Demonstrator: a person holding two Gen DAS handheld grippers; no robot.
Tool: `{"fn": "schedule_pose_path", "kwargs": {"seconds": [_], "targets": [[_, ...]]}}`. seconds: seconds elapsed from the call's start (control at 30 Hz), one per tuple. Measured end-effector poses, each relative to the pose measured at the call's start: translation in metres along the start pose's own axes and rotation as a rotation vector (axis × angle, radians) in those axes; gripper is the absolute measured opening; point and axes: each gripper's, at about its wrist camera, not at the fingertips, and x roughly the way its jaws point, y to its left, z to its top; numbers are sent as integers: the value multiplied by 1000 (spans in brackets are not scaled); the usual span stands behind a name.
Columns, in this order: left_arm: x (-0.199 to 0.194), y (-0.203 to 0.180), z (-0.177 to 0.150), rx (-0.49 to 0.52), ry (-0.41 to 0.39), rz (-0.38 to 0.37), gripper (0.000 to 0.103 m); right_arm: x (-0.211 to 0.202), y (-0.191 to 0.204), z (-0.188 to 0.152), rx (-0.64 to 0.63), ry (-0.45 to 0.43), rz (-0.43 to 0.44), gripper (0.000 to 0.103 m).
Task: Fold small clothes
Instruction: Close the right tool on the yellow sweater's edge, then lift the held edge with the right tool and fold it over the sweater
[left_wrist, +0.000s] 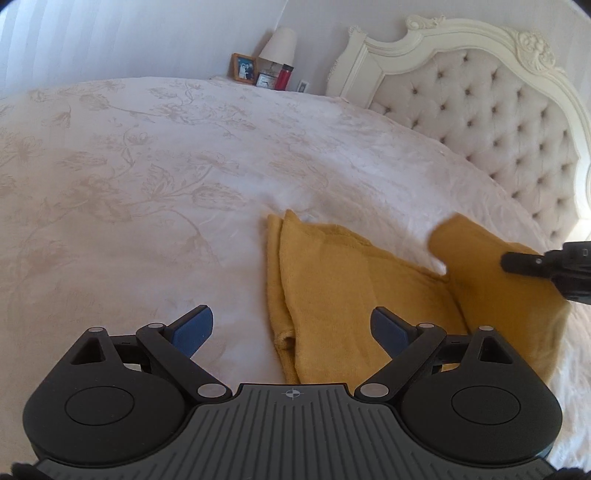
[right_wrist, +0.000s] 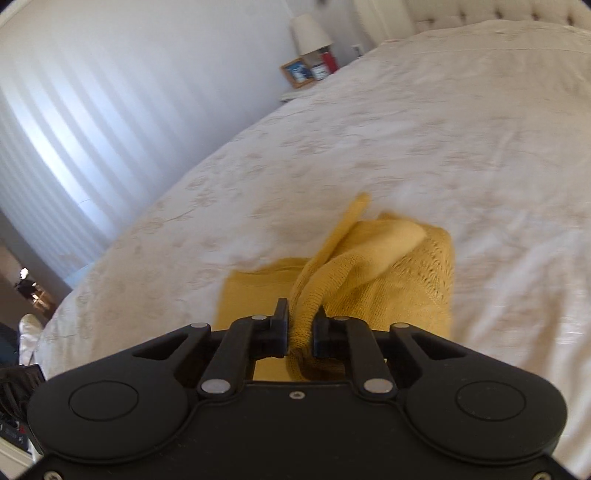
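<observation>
A mustard-yellow knitted garment (left_wrist: 351, 288) lies on the white bedspread (left_wrist: 147, 184), partly folded. My left gripper (left_wrist: 291, 328) hovers over its near left edge with blue pads wide apart and nothing between them. My right gripper (right_wrist: 300, 328) is shut on a bunched part of the yellow garment (right_wrist: 376, 266) and holds that part lifted off the bed. In the left wrist view the right gripper (left_wrist: 517, 263) enters from the right edge, with the raised yellow flap in front of it.
A tufted cream headboard (left_wrist: 498, 122) stands at the right. A bedside table at the back carries a lamp (left_wrist: 279, 44), a picture frame (left_wrist: 243, 67) and a red flask (left_wrist: 283, 76). A striped wall (right_wrist: 92, 110) lies to the left.
</observation>
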Motion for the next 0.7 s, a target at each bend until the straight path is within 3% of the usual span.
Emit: {"fn": "schedule_pose_path", "kwargs": {"seconds": [0.1, 0.37, 0.5, 0.57, 0.63, 0.7], "targets": [[-2, 11, 5, -39, -12, 4, 93, 29, 27, -6, -20, 26, 27, 20], [-6, 37, 14, -144, -29, 21, 93, 84, 67, -33, -76, 69, -14, 20], [-5, 43, 15, -172, -28, 11, 93, 104, 78, -43, -116, 122, -47, 29], [-4, 45, 14, -181, -23, 6, 93, 107, 77, -45, -88, 135, 17, 31], [-3, 47, 13, -185, -20, 4, 93, 100, 74, -45, -44, 115, 93, 44], [-4, 47, 13, -187, -20, 4, 93, 87, 72, -41, -36, 78, 118, 45]]}}
